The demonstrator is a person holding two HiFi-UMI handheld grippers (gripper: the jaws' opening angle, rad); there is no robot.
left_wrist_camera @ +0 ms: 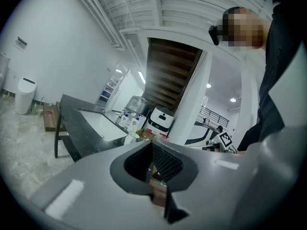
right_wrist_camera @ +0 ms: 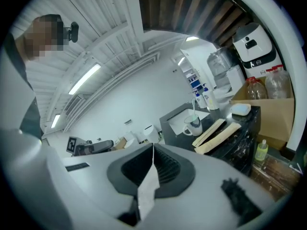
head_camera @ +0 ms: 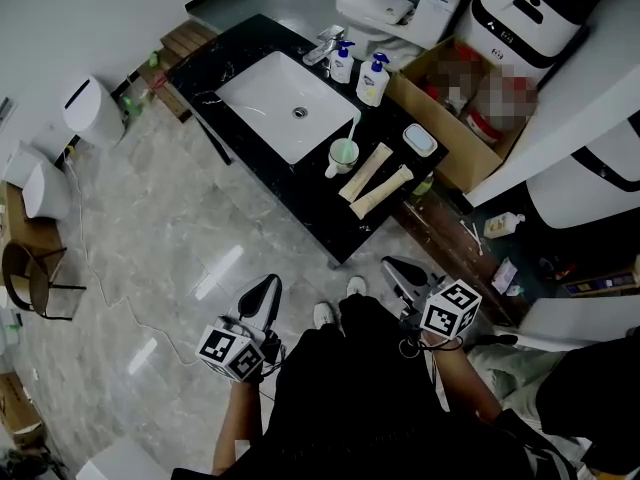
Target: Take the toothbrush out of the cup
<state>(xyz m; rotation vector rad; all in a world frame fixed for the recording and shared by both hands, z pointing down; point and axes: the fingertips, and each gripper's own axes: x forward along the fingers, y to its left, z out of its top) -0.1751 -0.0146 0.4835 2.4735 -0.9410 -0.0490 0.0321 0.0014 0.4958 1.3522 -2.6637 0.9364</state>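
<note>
A pale green cup (head_camera: 342,155) stands on the black counter (head_camera: 250,48) just right of the white sink (head_camera: 285,103). A white toothbrush (head_camera: 353,128) leans out of it. In the right gripper view the cup (right_wrist_camera: 194,124) and toothbrush (right_wrist_camera: 194,110) are far ahead. The left gripper view shows the cup (left_wrist_camera: 130,137) small, just beyond the jaws. My left gripper (head_camera: 268,286) and right gripper (head_camera: 395,266) hang low near the person's body, well short of the counter. Both are shut and hold nothing; the left gripper (left_wrist_camera: 150,147) and right gripper (right_wrist_camera: 152,150) have their jaws pressed together.
Two long tan packets (head_camera: 372,180) lie right of the cup, with a soap dish (head_camera: 420,140) beyond. Two pump bottles (head_camera: 358,71) stand behind the sink. An open cardboard box (head_camera: 460,118) abuts the counter's right end. Grey tiled floor (head_camera: 170,268) lies between me and the counter.
</note>
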